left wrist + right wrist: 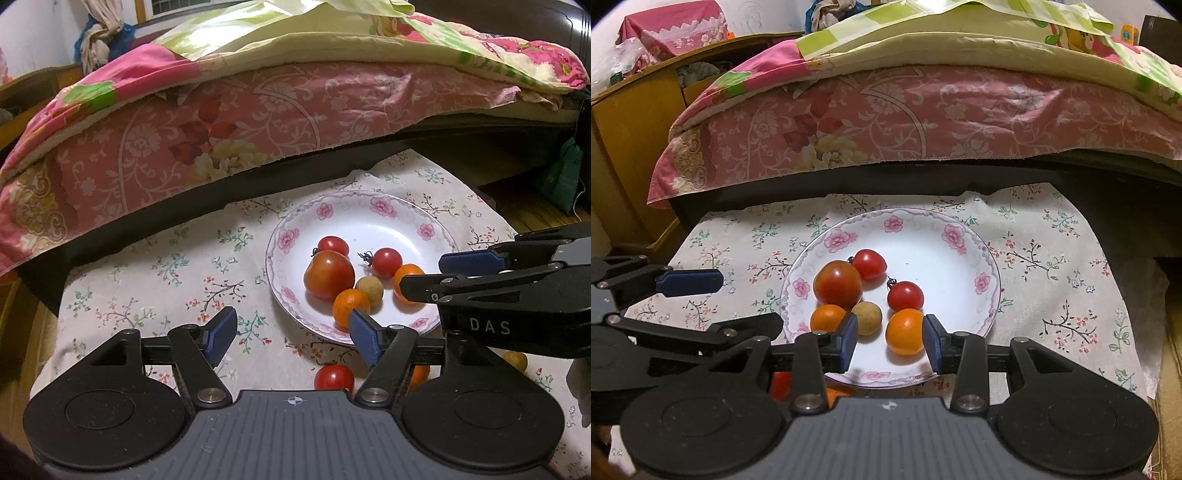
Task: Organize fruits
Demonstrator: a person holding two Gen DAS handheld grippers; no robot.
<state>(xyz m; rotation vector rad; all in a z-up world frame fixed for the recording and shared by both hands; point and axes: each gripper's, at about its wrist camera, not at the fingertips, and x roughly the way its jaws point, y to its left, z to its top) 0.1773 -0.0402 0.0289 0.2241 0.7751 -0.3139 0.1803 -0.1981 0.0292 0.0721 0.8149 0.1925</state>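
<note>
Floral tabletop (1052, 258): right tongs (891, 341) open around an orange (905, 330) on the plate (991, 288); left tongs (291, 338) open, empty, half-hiding a tomato (332, 376) beside it.

A plate (960, 236) sits on a cloth (1052, 258) in front of a bed (923, 118). In the plate, a large tomato (837, 284) lies left of a small tomato (905, 295), with another small tomato (868, 264) behind. Two oranges (905, 331) flank a small round fruit (867, 312) at the near side.

The left gripper (293, 334) hangs with jaws apart and empty over the floral cloth (166, 280). Beyond it, the plate (369, 218) holds tomatoes and oranges
</note>
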